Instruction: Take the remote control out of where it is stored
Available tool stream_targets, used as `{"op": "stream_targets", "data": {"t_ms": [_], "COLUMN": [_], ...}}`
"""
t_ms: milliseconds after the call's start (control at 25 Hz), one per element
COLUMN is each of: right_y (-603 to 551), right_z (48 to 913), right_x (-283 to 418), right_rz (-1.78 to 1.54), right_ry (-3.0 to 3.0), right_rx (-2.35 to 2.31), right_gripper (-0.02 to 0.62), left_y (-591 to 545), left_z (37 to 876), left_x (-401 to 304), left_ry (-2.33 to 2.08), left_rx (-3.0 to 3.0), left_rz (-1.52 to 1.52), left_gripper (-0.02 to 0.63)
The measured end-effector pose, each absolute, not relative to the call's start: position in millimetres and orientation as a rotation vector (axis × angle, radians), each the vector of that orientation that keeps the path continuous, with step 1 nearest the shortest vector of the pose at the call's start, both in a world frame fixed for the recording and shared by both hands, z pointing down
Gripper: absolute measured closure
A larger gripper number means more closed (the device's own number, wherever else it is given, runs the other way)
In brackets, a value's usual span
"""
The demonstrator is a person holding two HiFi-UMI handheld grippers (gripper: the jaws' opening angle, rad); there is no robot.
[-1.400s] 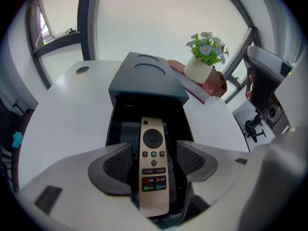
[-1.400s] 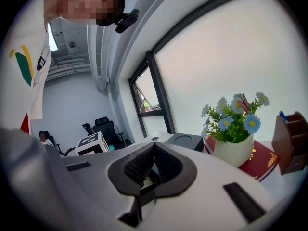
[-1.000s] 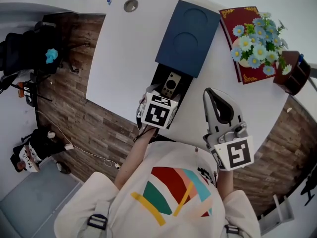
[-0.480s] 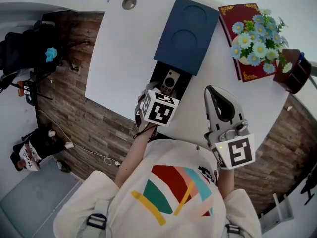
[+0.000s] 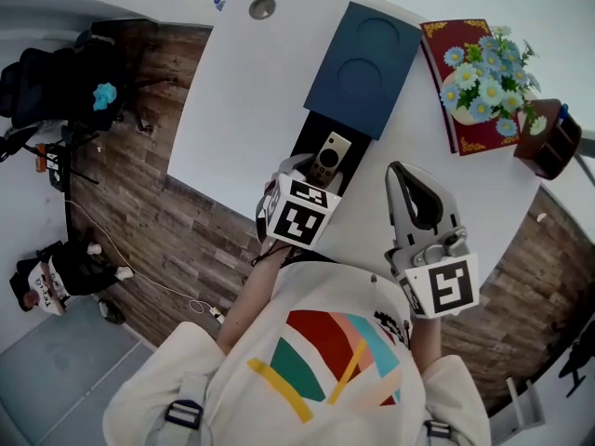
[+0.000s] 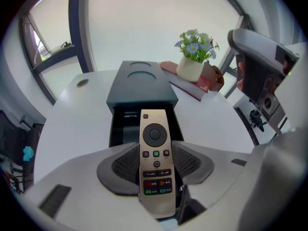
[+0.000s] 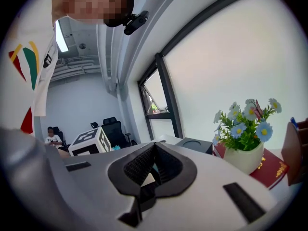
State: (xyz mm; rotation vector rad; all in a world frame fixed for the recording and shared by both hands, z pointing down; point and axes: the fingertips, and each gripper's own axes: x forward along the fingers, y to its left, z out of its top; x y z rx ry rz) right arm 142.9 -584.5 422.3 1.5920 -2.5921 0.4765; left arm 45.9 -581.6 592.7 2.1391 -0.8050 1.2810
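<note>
A gold-coloured remote control (image 6: 155,153) with a round pad and coloured buttons sits lengthwise between the pads of my left gripper (image 6: 155,161), which is shut on its lower half. In the head view the remote (image 5: 328,154) hangs over the open black drawer (image 5: 310,143) of a dark blue box (image 5: 364,68), with the left gripper (image 5: 311,173) at the drawer's near end. The drawer (image 6: 123,129) shows behind the remote. My right gripper (image 5: 409,180) is held over the white table to the right, shut and empty (image 7: 154,165).
A red book (image 5: 446,40) bearing a pot of blue and white flowers (image 5: 483,77) lies at the table's far right, next to a brown holder (image 5: 548,137). The white table (image 5: 242,110) has a round cable hole (image 5: 261,8). Wooden floor lies left of the table.
The left jaws have closed onto the remote, which lay in the drawer before and now stands a little higher and further out. The right gripper has hardly moved.
</note>
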Motion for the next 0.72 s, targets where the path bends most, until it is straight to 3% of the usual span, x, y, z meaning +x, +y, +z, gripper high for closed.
{"op": "stream_targets", "data": {"t_ms": [280, 720], "right_y": [-571.1, -572.9], "right_z": [385.8, 306.8], "right_x": [130.9, 130.1], "right_rz": [0.314, -0.016], "right_ry": [-2.615, -2.581], "right_rx": [1.604, 1.809], "right_gripper": [0.594, 0.594], "left_y": [-612.2, -621.2], "left_z": [483.9, 339.5], "left_x": [53.0, 26.7], "left_ry": [-1.018, -1.306], "left_rx": [2.423, 2.764], "left_rz": [0.973, 0.213], "left_gripper": [0.39, 0.389]}}
